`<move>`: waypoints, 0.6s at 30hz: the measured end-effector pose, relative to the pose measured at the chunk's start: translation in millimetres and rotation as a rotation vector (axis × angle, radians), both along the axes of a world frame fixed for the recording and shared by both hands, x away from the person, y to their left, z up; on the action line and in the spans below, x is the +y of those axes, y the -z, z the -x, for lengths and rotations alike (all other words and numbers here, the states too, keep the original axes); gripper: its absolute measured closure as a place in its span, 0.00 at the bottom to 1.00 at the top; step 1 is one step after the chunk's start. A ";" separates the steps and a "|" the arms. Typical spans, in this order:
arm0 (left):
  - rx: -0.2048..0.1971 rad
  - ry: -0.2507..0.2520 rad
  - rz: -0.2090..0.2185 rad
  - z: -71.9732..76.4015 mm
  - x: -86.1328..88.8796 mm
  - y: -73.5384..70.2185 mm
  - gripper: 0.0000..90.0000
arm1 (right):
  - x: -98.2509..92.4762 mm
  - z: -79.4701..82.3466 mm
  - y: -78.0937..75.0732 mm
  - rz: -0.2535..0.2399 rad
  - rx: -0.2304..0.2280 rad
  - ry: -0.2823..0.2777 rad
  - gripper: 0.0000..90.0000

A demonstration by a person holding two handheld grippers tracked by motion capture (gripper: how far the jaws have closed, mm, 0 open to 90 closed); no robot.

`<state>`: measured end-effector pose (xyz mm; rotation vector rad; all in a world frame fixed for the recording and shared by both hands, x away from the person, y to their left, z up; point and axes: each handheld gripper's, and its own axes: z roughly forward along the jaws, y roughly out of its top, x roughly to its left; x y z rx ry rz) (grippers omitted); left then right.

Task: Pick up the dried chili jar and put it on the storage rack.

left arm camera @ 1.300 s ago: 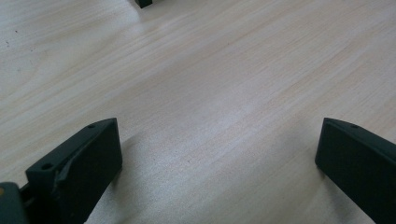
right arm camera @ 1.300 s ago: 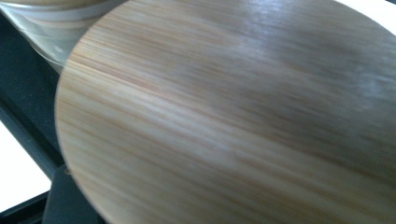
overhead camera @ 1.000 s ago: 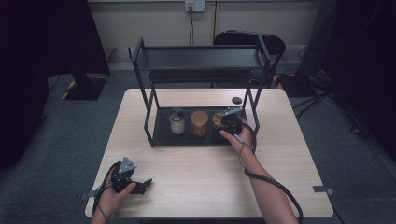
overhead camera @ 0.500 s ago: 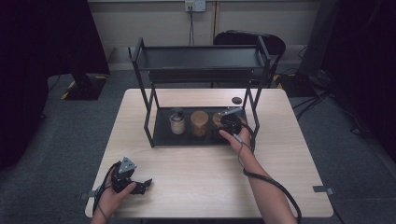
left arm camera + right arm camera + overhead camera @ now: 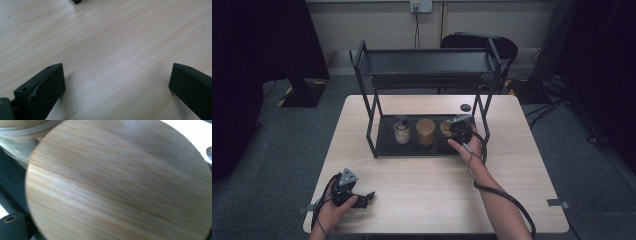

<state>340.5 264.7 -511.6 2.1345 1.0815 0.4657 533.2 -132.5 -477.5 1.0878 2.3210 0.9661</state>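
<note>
Right gripper [image 5: 455,131] at right jar [image 5: 446,129], right end of rack's lower shelf [image 5: 384,145], frame centre. Jaws just opened; jar likely released, placement done. Left gripper [image 5: 362,198] spread wide, idle on table [image 5: 422,195], lower left.

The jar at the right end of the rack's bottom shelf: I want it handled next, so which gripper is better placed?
Right. The right gripper is already at that jar, its wooden lid close before its camera. The left gripper rests on the table near the front edge, far from the rack.
</note>
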 end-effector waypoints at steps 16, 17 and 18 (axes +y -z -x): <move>0.000 -0.001 0.001 0.0 -0.1 0.0 0.00 | -5.1 7.4 -4.6 -0.024 0.008 0.007 0.03; 0.000 -0.001 0.000 0.0 -0.1 0.0 0.00 | -5.5 8.0 -4.8 -0.023 0.007 0.010 0.03; 0.000 -0.001 0.000 0.0 0.0 0.0 0.00 | -5.8 8.7 -5.3 -0.021 0.007 0.009 0.03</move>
